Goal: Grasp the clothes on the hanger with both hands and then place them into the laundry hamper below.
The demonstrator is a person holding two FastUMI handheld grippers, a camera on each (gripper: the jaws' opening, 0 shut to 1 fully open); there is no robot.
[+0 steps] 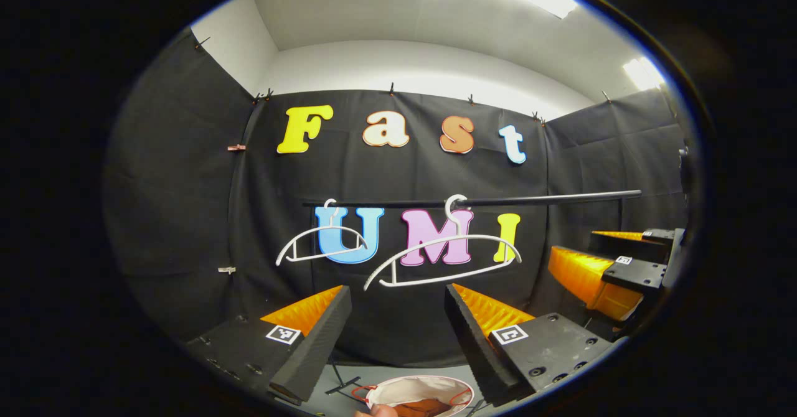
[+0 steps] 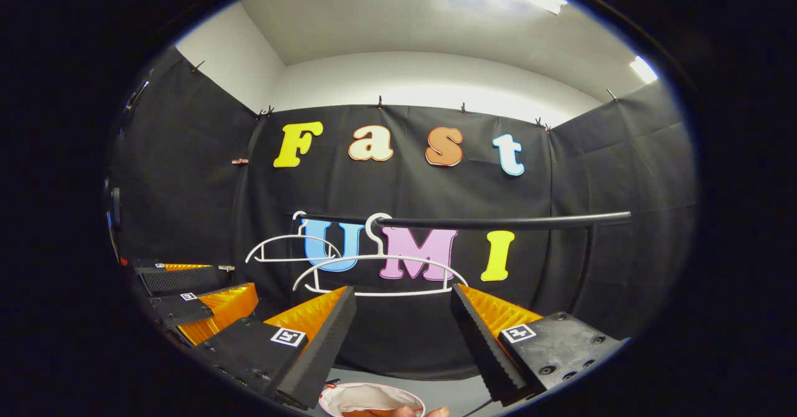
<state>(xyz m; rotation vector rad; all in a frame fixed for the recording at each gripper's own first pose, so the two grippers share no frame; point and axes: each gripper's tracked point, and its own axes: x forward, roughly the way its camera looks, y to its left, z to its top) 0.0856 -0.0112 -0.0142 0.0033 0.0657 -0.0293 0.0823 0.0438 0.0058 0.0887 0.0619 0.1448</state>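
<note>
At bottom centre, both grippers, left gripper and right gripper, gape empty above the hamper; two bare hangers hang mid-frame.

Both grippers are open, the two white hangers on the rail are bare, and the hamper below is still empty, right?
Not quite: the hamper is not empty. The left gripper view shows reddish-brown cloth lying inside it. The rest holds: the left gripper and right gripper are open, and both white hangers hang bare on the rail.
</note>
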